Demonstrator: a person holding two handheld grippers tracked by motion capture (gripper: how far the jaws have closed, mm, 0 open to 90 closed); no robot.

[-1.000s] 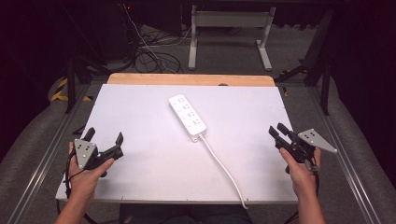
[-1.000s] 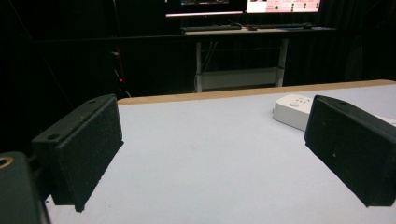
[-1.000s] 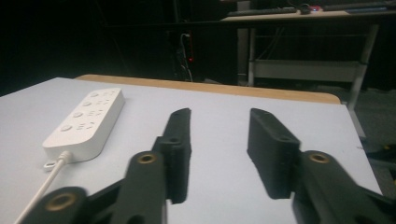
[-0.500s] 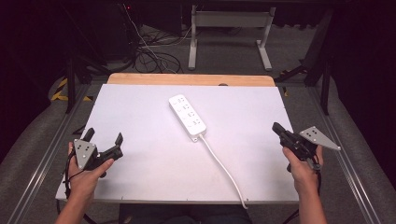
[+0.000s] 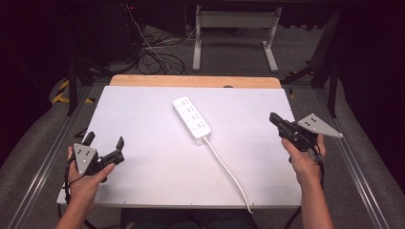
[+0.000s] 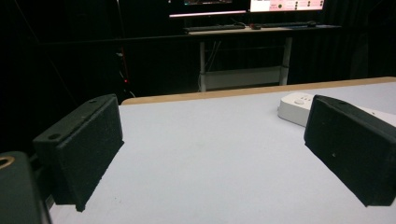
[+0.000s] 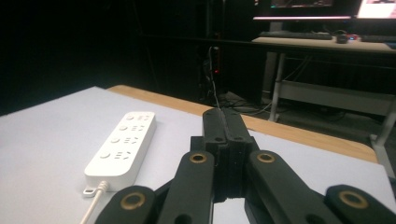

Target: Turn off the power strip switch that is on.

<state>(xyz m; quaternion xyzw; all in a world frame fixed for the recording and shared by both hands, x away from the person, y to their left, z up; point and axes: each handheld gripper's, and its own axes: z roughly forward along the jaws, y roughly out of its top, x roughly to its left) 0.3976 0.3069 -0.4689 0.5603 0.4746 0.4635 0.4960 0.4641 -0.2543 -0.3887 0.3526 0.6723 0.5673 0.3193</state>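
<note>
- Closing is what the right gripper (image 5: 276, 120) has just done: its jaws stood apart a second ago and now meet flat, nothing between them, and the hand sits a little higher in the high view than before.
- Seen along its own jaws, the right gripper (image 7: 223, 122) is clenched pad to pad, pointing towards the far wooden edge of the table (image 7: 299, 135).
- Left gripper (image 5: 104, 143) has not shifted; its jaws are spread wide and empty, hovering near the table's 8 o'clock corner.
- From its own camera, the left gripper's (image 6: 212, 154) two black pads frame bare white tabletop.
- Power strip (image 5: 191, 114) lies flat just beyond the table's centre, towards 12 o'clock, its long axis running from 11 to 5 o'clock; its white cord (image 5: 228, 172) trails off to the near edge at about 5 o'clock.
- Progress, as I judge it: nothing is done yet. Neither gripper touches the strip; both are well apart from it, so the approach and any handling remain.
- High view gives the full layout, both hands and the cord's whole run.
- Right gripper view adds the power strip's (image 7: 122, 144) socket faces and cord (image 7: 91, 206) exit close up.
- Left gripper view catches just one end of the power strip (image 6: 297, 107) behind a pad, plus a lit desk in the dark background.
</note>
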